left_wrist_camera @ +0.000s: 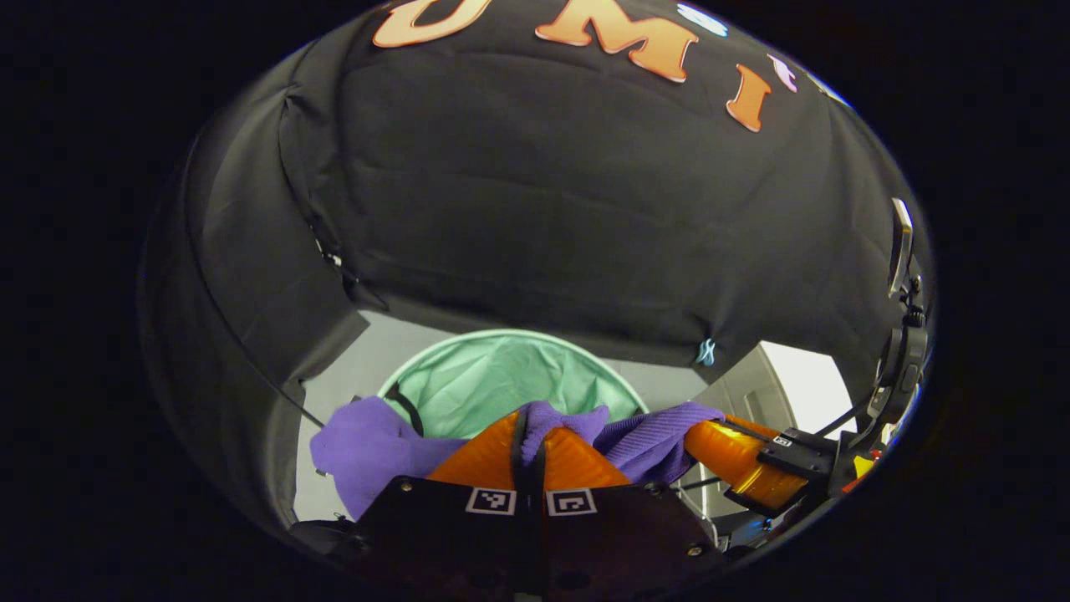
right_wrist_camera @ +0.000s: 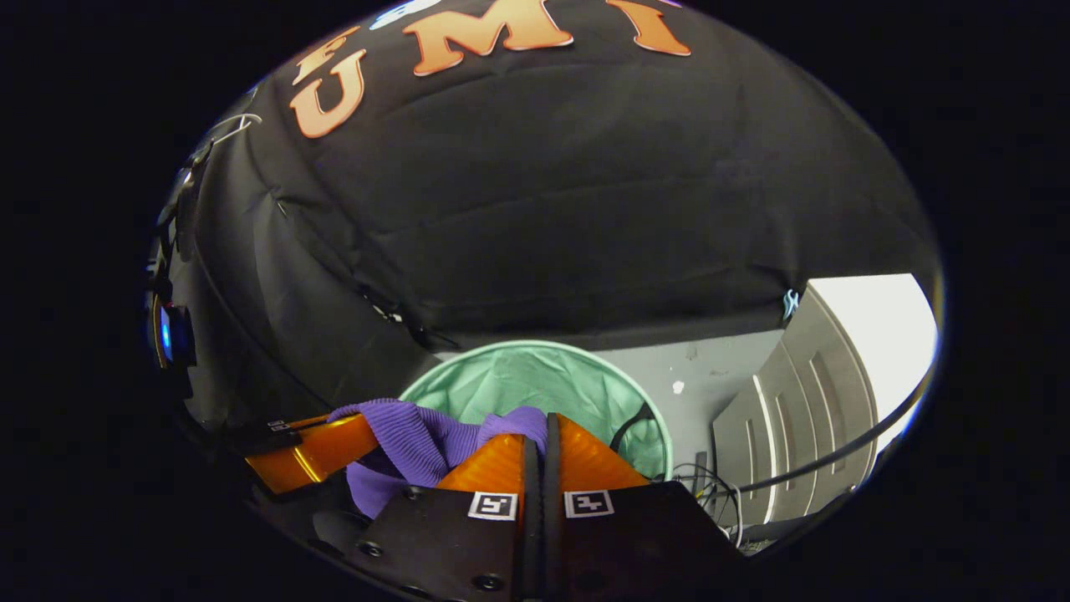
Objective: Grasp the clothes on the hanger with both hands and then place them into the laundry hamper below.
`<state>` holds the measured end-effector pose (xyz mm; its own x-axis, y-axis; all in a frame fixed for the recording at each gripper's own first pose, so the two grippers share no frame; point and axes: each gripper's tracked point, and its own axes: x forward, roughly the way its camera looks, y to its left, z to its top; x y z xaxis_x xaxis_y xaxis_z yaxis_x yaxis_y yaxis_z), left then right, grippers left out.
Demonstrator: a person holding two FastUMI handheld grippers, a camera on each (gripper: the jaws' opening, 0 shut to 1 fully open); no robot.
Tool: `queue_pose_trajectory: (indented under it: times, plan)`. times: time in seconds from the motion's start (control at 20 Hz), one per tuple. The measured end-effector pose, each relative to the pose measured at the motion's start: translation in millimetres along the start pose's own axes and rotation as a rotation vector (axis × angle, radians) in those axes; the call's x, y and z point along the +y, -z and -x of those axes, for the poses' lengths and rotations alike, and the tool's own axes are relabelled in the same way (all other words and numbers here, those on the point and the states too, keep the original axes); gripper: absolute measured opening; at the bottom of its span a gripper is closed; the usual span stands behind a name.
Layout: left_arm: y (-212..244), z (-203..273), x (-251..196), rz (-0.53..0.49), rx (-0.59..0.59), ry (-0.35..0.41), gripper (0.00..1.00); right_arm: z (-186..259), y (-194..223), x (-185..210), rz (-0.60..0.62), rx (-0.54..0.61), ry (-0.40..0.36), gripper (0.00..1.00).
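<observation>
Pinching the purple cloth (left_wrist_camera: pixel 552 422), left gripper (left_wrist_camera: pixel 535 443) has jaws nearly closed on a fold. Right gripper (right_wrist_camera: pixel 539 435) likewise clamps the cloth between near-closed jaws. Cloth spans between both grippers, above the green hamper (left_wrist_camera: pixel 501 372).

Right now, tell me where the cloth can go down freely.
Free: the hamper's open green mouth, ringed by its pale rim, just beyond both tools, left and right. Crowded: between the tools, where the purple garment is stretched.
</observation>
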<state>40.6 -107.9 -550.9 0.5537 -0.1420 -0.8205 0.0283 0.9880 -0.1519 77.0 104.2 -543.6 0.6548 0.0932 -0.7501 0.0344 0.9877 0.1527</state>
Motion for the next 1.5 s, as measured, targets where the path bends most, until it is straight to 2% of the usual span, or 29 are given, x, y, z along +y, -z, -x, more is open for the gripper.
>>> queue_pose_trajectory:
  times: [0.15, 0.35, 0.55, 0.75, 0.8, 0.85, 0.9, 0.95, 1.0, 1.05, 1.1, 1.15, 1.25, 1.3, 1.5]
  plan:
    - [30, -19, 18, 0.015, 0.091, -0.034, 0.01, -22, 25, -11, -0.003, 0.060, 0.011, 0.08]
    - [75, -38, 48, 0.052, 0.226, -0.119, 0.00, -36, 50, -29, -0.009, 0.114, 0.045, 0.08]
    - [106, -48, 63, 0.098, 0.322, -0.159, 0.01, -49, 58, -46, -0.016, 0.148, 0.076, 0.08]
    - [106, -53, 64, 0.096, 0.322, -0.159, 0.08, -55, 64, -56, -0.031, 0.171, 0.097, 0.08]
    - [101, -53, 59, 0.099, 0.312, -0.154, 0.12, -54, 66, -57, -0.032, 0.173, 0.103, 0.13]
    - [96, -51, 55, 0.103, 0.304, -0.146, 0.07, -53, 67, -62, -0.029, 0.176, 0.115, 0.14]
    - [93, -48, 55, 0.105, 0.286, -0.147, 0.16, -51, 66, -61, -0.034, 0.175, 0.121, 0.30]
    - [85, -42, 54, 0.114, 0.267, -0.154, 0.16, -48, 64, -61, -0.045, 0.165, 0.121, 0.45]
    - [77, -37, 49, 0.123, 0.246, -0.144, 0.21, -46, 58, -55, -0.064, 0.151, 0.104, 0.61]
    - [70, -34, 47, 0.123, 0.224, -0.139, 0.21, -40, 52, -52, -0.075, 0.137, 0.093, 0.76]
    - [63, -24, 47, 0.111, 0.202, -0.141, 0.40, -35, 45, -46, -0.079, 0.122, 0.073, 0.65]
    - [55, -18, 46, 0.099, 0.177, -0.140, 0.55, -29, 38, -47, -0.071, 0.108, 0.073, 0.74]
    - [43, 1, 45, 0.081, 0.145, -0.163, 0.85, -13, 25, -45, -0.045, 0.076, 0.082, 1.00]
    - [36, 8, 40, 0.083, 0.130, -0.152, 1.00, -5, 17, -43, -0.040, 0.054, 0.084, 0.99]
    - [-6, 44, 33, 0.055, -0.001, -0.135, 0.97, 35, -26, -31, -0.014, -0.062, 0.067, 0.98]
